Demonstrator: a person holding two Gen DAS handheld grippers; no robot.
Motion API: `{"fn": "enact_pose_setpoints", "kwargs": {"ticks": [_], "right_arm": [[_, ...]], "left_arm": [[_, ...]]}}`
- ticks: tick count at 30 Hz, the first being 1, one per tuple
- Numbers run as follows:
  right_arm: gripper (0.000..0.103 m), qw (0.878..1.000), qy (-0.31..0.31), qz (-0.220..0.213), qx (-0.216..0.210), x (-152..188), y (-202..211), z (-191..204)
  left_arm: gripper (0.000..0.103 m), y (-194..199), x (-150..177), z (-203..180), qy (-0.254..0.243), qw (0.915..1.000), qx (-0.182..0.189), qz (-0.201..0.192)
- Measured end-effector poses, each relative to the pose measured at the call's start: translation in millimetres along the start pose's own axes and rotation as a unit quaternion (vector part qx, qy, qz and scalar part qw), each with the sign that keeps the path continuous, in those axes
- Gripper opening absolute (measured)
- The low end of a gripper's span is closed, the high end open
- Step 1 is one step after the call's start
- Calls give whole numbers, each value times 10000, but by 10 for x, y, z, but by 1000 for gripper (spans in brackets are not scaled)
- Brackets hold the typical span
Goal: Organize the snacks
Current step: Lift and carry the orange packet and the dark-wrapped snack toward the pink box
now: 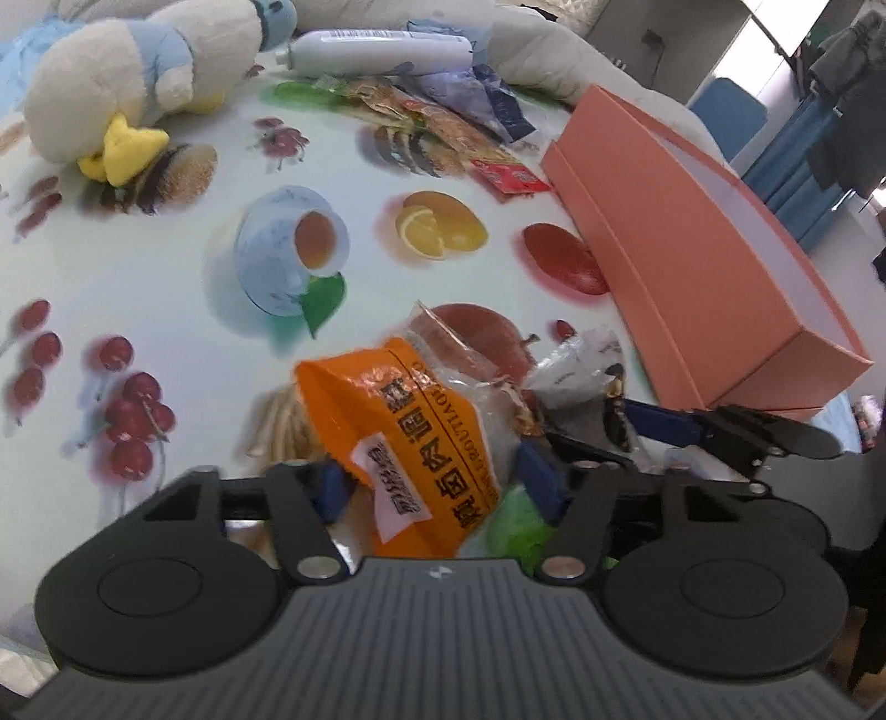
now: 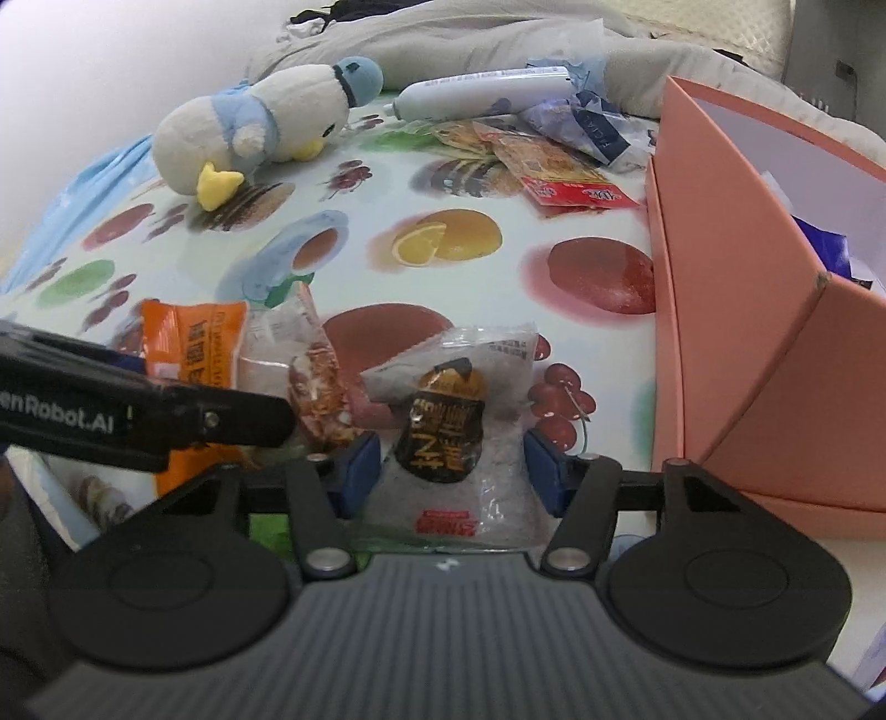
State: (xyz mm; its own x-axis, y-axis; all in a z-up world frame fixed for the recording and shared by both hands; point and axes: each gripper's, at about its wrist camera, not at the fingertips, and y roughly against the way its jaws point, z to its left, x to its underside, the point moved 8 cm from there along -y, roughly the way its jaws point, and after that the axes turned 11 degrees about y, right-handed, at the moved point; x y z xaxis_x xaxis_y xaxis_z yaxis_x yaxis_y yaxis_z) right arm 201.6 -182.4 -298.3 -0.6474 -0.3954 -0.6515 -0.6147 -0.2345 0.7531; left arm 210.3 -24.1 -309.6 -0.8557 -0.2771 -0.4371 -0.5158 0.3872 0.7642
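My left gripper (image 1: 437, 484) is open, its blue pads either side of an orange snack packet (image 1: 398, 437) lying on the fruit-print tablecloth (image 1: 166, 277). My right gripper (image 2: 451, 473) is open around a clear packet with a black-and-gold snack (image 2: 451, 426), which also shows in the left wrist view (image 1: 587, 382). The orange packet shows in the right wrist view (image 2: 194, 343) behind the left gripper's arm. A pink open box (image 1: 692, 266) stands at the right; it also shows in the right wrist view (image 2: 736, 310) with some items inside.
More snack packets (image 1: 443, 122) lie at the far side by a white tube (image 1: 376, 50). A plush duck (image 1: 127, 94) lies at the far left. Grey bedding (image 2: 498, 50) bounds the back.
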Motion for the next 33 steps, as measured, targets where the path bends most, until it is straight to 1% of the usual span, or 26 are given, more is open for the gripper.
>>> {"fn": "enact_pose_setpoints", "kwargs": {"ticks": [3, 5, 9, 14, 18, 23, 26, 30, 33], "right_arm": [[50, 10000, -37, 5, 0, -24, 32, -4], [48, 9999, -119, 7, 10, -38, 65, -17], [46, 9997, -228, -38, 92, -64, 178, -34], [45, 9994, -295, -172, 91, -146, 404, 0], [45, 9986, -379, -351, 83, -260, 618, 40], [45, 9973, -466, -507, 253, -381, 892, 15], [45, 9958, -546, -639, 364, -448, 1072, -24], [45, 9930, -738, -791, 463, -513, 1309, -82], [45, 9915, -728, -912, 581, -563, 1475, -100]], "left_arm": [[53, 42, -2, -5, 53, 10000, 48, -9], [50, 91, -10, -8, 112, 9999, 96, -31], [48, 230, -26, -34, 155, 9997, 131, -137], [47, 466, -39, -125, 174, 9991, 254, -276], [47, 670, -67, -189, 169, 9987, 256, -416], [47, 947, -140, -269, 219, 9974, 312, -615], [47, 1088, -166, -346, 148, 9969, 316, -712], [47, 1306, -202, -467, 165, 9953, 424, -855], [47, 1445, -236, -560, 168, 9937, 503, -987]]}}
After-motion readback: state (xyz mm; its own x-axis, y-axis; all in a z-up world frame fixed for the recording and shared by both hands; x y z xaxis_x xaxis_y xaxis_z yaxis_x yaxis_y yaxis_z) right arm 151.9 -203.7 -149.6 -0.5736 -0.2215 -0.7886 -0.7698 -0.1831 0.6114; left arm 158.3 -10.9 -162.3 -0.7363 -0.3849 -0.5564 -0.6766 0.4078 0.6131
